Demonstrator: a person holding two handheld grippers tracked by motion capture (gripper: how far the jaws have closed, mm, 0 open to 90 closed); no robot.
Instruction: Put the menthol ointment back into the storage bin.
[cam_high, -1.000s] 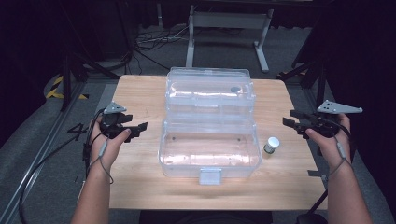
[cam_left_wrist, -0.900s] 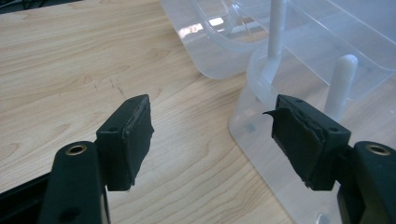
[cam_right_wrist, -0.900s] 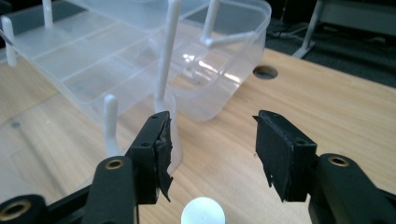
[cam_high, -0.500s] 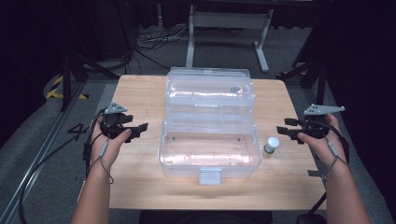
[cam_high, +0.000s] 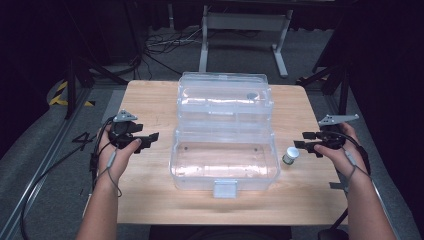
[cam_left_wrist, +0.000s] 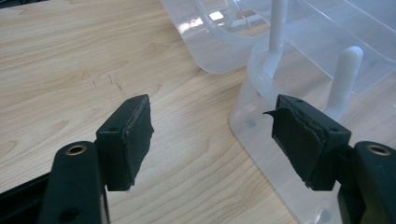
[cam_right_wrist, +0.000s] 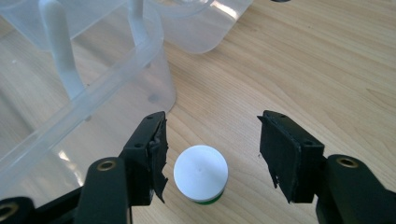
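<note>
High view: we see one wooden counter (cam_high: 150, 100) bearing one clear plastic storage box (cam_high: 225, 160), its hinged lid (cam_high: 225, 97) thrown back toward the far edge, and one small white-capped jar (cam_high: 290, 155) standing upright just beside the box's right end wall. The box sits at the middle; bare wood lies open on both flanks, and the near edge is taken up by the box's latch (cam_high: 225, 188) at centre. The left claw (cam_high: 149, 141) hangs over the bare left strip, clear of the box, its jaws parted and empty. The right claw (cam_high: 304, 140) sits low over the right strip, near the counter's right edge, just beside the jar.

Right gripper view: we look down on the jar's round white cap (cam_right_wrist: 201, 171), with a green band showing beneath it; the jar stands between the two black jaws, nearer the left-hand one, with a gap at each side. These jaws have just been opening and press on nothing.

Left gripper view: the jaws stand wide over plain wood, the box's rounded corner (cam_left_wrist: 261, 93) beyond the right-hand jaw.

We find no legible label, brand or writing on box or jar.
</note>
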